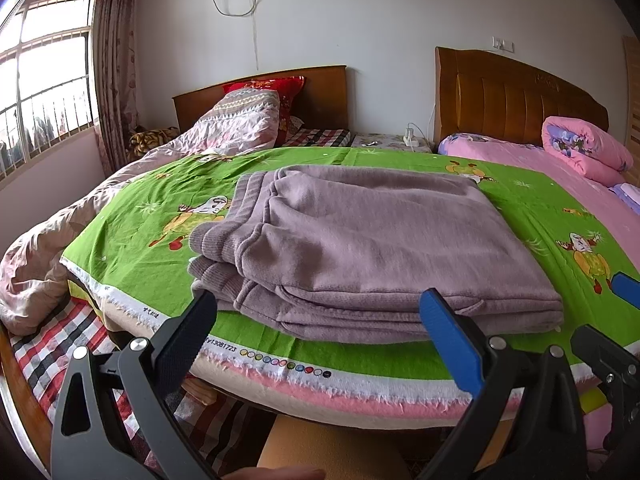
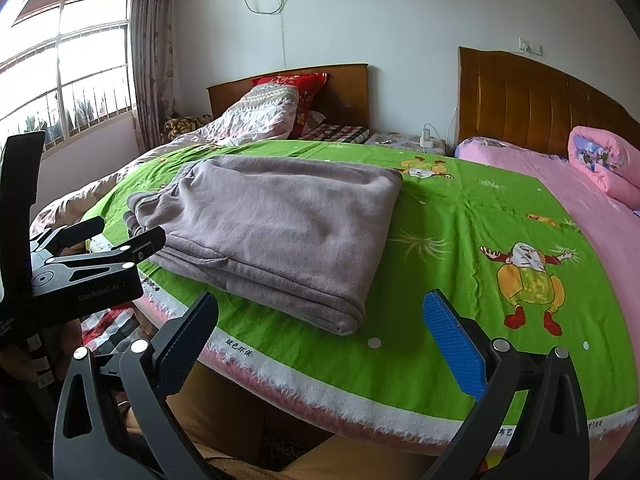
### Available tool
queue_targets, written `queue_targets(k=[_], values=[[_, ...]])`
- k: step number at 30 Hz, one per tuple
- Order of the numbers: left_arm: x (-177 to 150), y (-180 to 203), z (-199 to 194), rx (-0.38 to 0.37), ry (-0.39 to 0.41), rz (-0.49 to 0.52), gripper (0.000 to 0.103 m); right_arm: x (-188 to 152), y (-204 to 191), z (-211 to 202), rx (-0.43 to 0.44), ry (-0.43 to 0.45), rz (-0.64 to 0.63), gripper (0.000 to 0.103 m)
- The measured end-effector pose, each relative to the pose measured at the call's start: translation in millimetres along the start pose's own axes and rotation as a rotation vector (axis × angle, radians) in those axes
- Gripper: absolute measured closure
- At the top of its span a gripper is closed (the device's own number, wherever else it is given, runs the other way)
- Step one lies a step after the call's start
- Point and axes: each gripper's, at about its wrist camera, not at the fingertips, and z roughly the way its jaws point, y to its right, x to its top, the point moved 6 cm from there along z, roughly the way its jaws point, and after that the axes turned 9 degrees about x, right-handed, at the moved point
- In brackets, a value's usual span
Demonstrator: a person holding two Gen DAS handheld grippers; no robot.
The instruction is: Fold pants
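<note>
pants (image 1: 360,240) folded in a stack on green sheet (image 1: 132,236), dead ahead of left gripper (image 1: 320,320), near edge almost between its fingers. long axis runs sideways. right gripper (image 2: 320,328) sits off to their right. both wide open, empty. left nearer.

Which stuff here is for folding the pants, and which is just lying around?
For the job: purple pants, green cloth, left gripper, right gripper.

Lying about: pink rolled quilt, red pillow, charger.
</note>
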Motion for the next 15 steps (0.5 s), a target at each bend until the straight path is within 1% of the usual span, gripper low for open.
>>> queue_targets(k=[15], values=[[0.3,0.0,0.8,0.001,-0.001,0.000,0.002,-1.8,0.2,0.5,0.001,-0.002,0.004,0.004]])
